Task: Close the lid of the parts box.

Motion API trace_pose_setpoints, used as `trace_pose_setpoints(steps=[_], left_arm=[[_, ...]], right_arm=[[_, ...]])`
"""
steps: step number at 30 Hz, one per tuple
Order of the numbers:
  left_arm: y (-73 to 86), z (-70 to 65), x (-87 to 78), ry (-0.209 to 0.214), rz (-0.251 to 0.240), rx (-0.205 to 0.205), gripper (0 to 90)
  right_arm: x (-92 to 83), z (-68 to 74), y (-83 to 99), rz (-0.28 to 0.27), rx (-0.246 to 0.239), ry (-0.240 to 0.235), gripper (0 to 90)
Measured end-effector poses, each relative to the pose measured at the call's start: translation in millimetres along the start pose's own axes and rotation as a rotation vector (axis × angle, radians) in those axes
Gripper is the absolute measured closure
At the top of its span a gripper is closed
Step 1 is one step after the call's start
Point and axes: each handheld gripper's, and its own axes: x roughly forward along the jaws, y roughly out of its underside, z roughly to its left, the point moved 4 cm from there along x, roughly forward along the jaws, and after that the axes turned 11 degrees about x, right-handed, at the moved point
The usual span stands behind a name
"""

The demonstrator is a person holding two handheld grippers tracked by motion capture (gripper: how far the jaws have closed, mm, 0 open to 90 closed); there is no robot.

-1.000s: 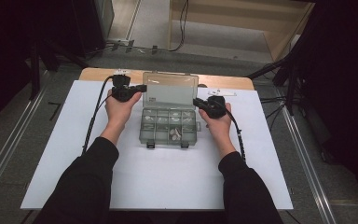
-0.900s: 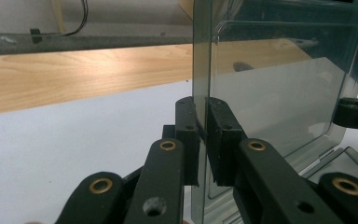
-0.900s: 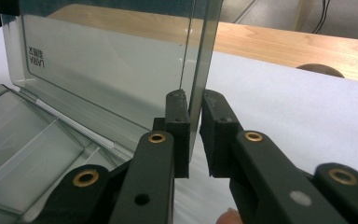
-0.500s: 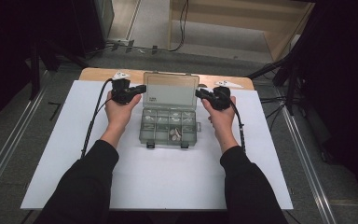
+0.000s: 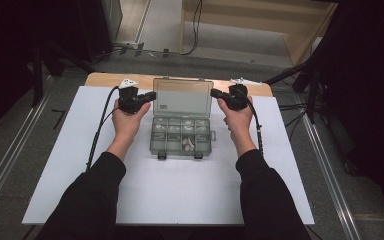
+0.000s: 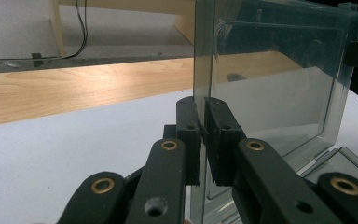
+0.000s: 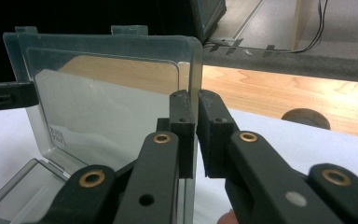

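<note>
Since a second ago the right gripper (image 5: pixel 214 92) has risen to the clear lid's (image 5: pixel 182 97) right edge, its jaws just closing onto it; the left gripper (image 5: pixel 152 95) pinches the left edge. The compartment box (image 5: pixel 181 136) sits frame-centre, bare white tabletop (image 5: pixel 180 195) all around.

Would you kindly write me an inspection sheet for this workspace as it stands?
Surface: white sheet over a wooden table.
Job's things: clear compartment box, lid raised upright; small parts in several compartments.
Clutter: nothing seen.
Grippers: left gripper shut on the lid's left edge; right gripper shut on its right edge.
Cables: one black cable trails from the left gripper, another from the right.
Surroundings: grey floor, dark stands at both sides.
</note>
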Motion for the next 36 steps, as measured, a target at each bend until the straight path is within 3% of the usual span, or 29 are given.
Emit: trace_pose_setpoints(steps=[4, 7, 12, 16, 20, 26, 29, 31, 36], left_arm=[[0.1, 0.0, 0.0, 0.004, -0.003, 0.004, 84.2], [0.0, -0.1, 0.0, 0.003, -0.002, 0.005, 84.1], [0.1, 2.2, -1.5, 0.028, 0.01, -0.043, 78.6], [0.1, 5.5, -8.2, 0.083, 0.013, -0.057, 63.4], [-3.6, 7.5, -18.0, 0.129, -0.012, -0.062, 62.7], [-10.1, 11.9, -31.2, 0.157, -0.045, -0.065, 70.1], [-9.4, 15.7, -30.1, 0.145, -0.019, -0.092, 78.7], [-7.4, 17.9, -26.2, 0.169, -0.001, -0.115, 83.3], [-2.9, 19.9, -15.5, 0.128, 0.036, -0.133, 88.7]], right_arm=[[-0.1, -0.8, 0.7, 0.007, 0.014, -0.004, 82.7], [-2.6, 1.4, 1.2, 0.007, -0.009, 0.012, 84.0], [-4.9, 4.7, 4.0, -0.019, -0.019, 0.023, 84.3], [-7.8, 5.0, 6.5, -0.04, -0.042, 0.012, 84.3], [-10.7, 6.7, 8.7, -0.054, -0.064, 0.01, 84.3], [-13.7, 8.4, 12.0, -0.078, -0.08, 0.007, 84.3], [-16.0, 9.3, 13.8, -0.089, -0.091, 0.006, 84.3], [-17.5, 10.0, 14.6, -0.089, -0.095, 0.002, 84.3], [-20.9, 11.3, 18.1, -0.109, -0.119, 0.001, 84.3]])
